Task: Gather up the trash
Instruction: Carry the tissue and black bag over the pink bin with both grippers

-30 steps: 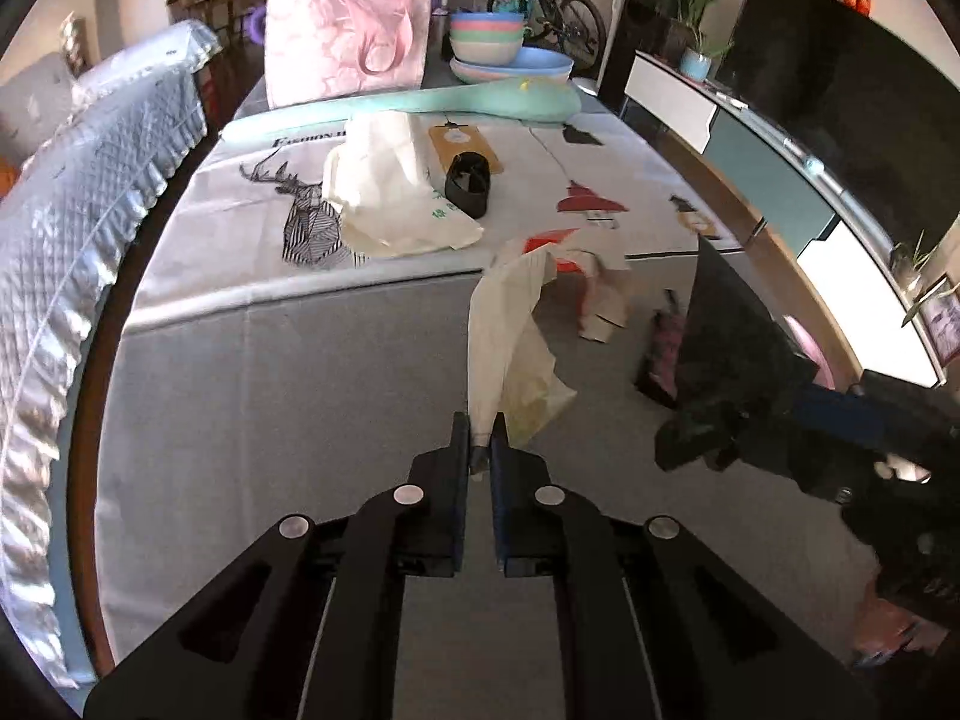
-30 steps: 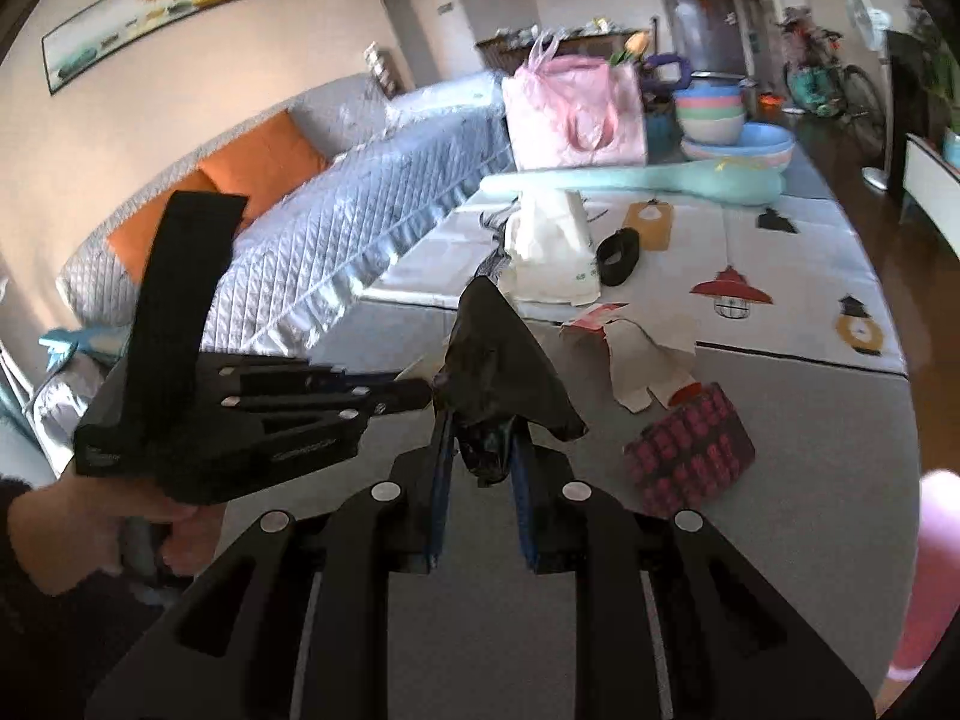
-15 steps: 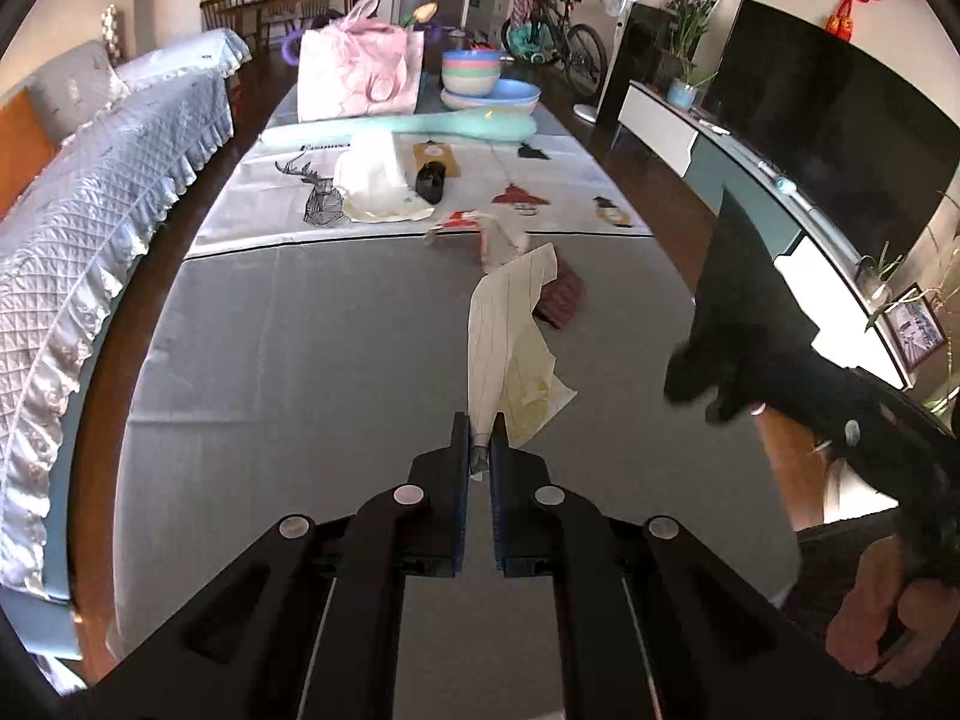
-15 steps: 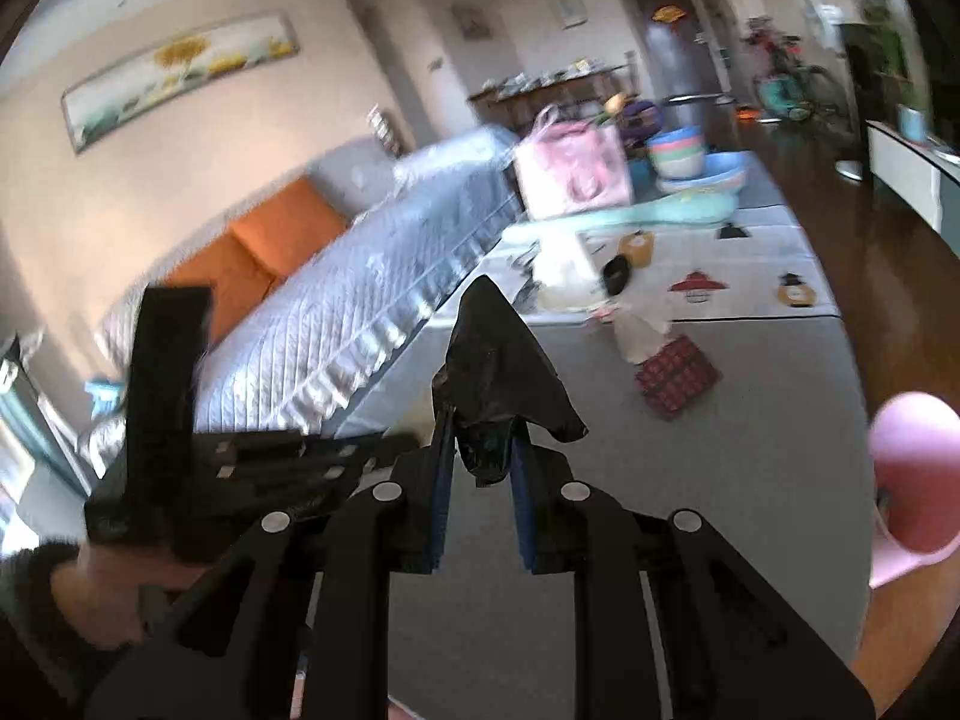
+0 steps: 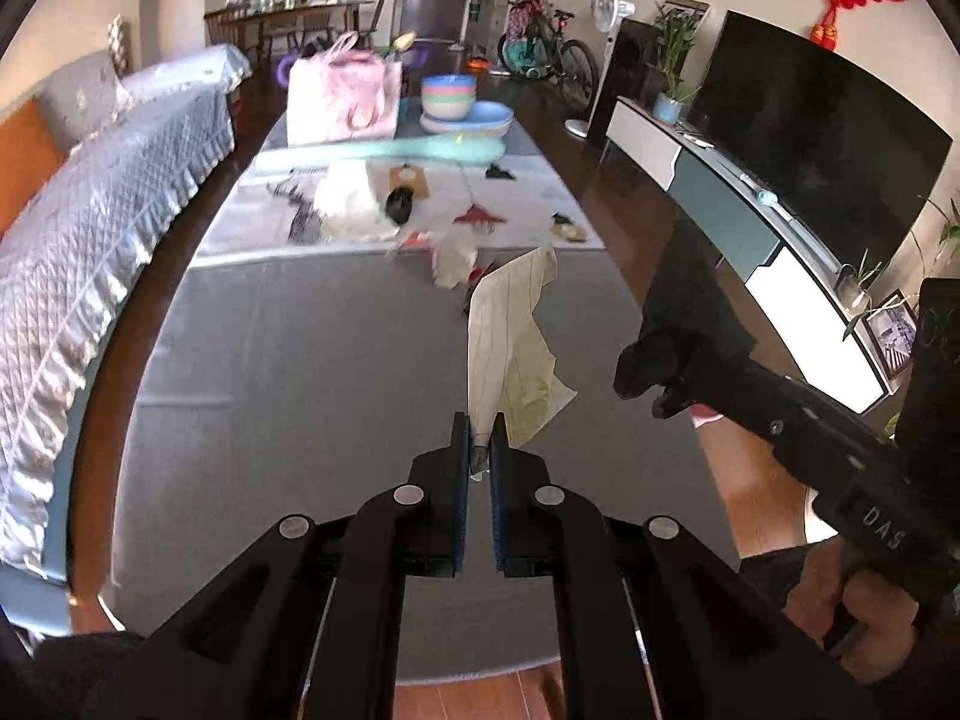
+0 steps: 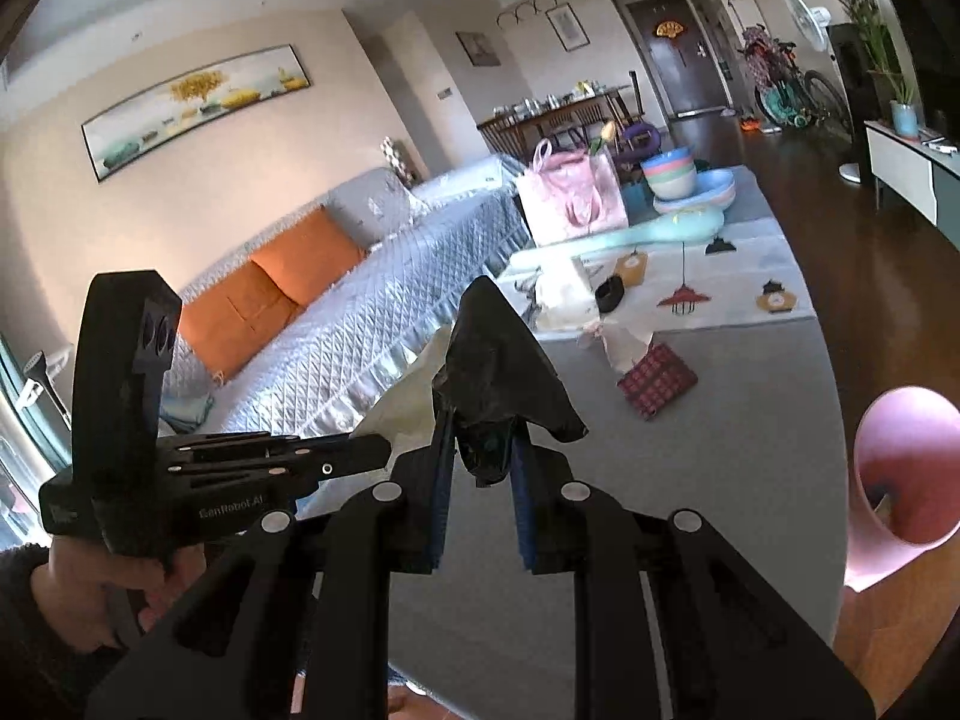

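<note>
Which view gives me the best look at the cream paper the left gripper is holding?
Left wrist view: the cream paper stands up from the shut left gripper, unobstructed and crumpled. The right wrist view shows only a pale sliver, mostly hidden behind the black piece in the right gripper.

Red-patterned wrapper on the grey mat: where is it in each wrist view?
Left wrist: mostly hidden behind the cream paper the left gripper holds; a red sliver shows at centre.
Right wrist: red-patterned wrapper in plain view, right of centre, beyond the black bag.
Shared landmark: pink tote bag.
</note>
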`<state>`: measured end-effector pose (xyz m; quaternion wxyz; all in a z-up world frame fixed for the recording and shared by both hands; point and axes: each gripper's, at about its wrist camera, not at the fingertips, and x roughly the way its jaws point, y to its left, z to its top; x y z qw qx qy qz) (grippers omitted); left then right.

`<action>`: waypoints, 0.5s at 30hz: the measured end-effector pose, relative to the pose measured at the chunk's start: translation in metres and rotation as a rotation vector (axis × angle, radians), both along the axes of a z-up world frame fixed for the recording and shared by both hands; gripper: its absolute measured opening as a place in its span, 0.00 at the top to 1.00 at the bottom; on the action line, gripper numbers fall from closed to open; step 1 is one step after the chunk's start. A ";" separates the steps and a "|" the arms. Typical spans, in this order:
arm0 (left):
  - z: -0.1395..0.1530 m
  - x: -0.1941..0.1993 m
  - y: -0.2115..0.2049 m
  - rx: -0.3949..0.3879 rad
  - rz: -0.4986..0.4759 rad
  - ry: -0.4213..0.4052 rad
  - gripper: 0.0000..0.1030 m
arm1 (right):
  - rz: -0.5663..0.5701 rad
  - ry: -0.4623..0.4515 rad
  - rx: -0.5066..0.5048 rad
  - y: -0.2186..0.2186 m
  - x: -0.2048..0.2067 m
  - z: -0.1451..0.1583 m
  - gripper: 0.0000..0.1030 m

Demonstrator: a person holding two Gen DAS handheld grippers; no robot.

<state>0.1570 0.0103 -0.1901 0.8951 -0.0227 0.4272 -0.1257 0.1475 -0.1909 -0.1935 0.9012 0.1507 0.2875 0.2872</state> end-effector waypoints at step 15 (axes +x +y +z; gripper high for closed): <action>0.011 0.030 -0.082 0.182 -0.096 -0.111 0.94 | -0.107 -0.057 -0.059 -0.053 0.046 -0.008 0.82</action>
